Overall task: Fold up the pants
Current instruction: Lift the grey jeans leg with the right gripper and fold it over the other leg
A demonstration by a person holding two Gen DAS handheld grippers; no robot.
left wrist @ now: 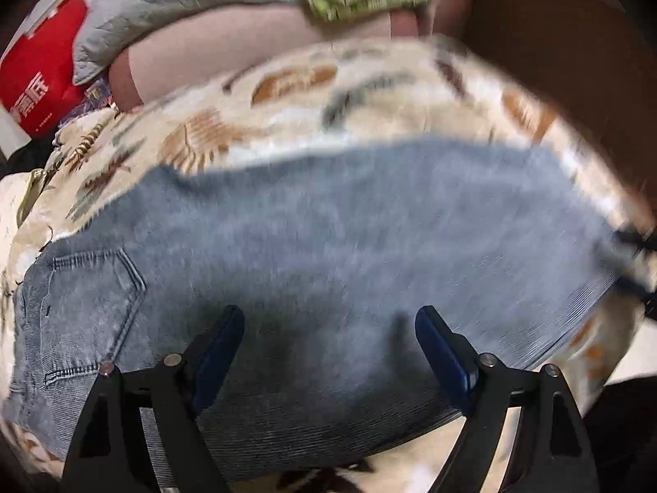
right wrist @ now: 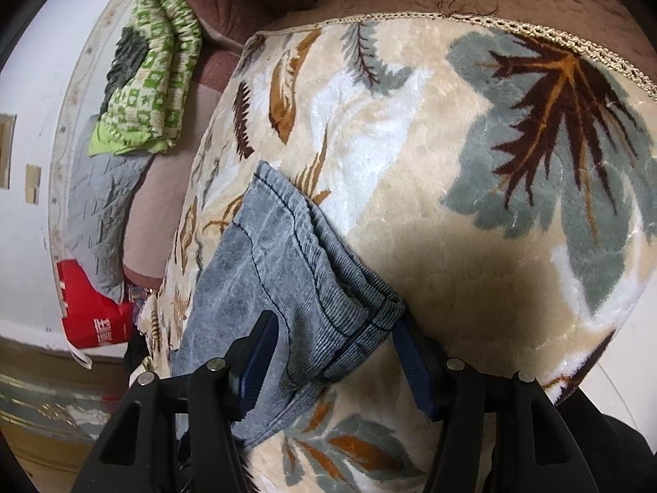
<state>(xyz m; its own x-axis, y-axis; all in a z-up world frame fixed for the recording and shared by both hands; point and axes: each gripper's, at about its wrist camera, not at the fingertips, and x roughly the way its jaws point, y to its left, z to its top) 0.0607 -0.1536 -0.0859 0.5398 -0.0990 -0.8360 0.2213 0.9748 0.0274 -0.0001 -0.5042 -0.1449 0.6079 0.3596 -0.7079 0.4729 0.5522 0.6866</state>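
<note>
While your left gripper (left wrist: 328,328) hangs over the pants (left wrist: 328,238), its blue fingers (left wrist: 217,353) stand spread wide with nothing between them, only denim below. The pants lie flat on the leaf-print blanket (left wrist: 287,94), back pocket (left wrist: 94,304) toward the left of that view, one leg stretching off to the right; much of this picture is blurred. Your right gripper (right wrist: 332,345) is also spread, its fingers (right wrist: 258,353) straddling the stacked edge of the pants (right wrist: 287,271), where ribbed hems lie layered just beside the right finger. You cannot tell whether either finger touches the cloth. Beyond the blanket (right wrist: 472,164) sit a green patterned cloth (right wrist: 152,70), a grey quilt (right wrist: 98,205) and a red bag (right wrist: 90,312), all well apart from the pants.
</note>
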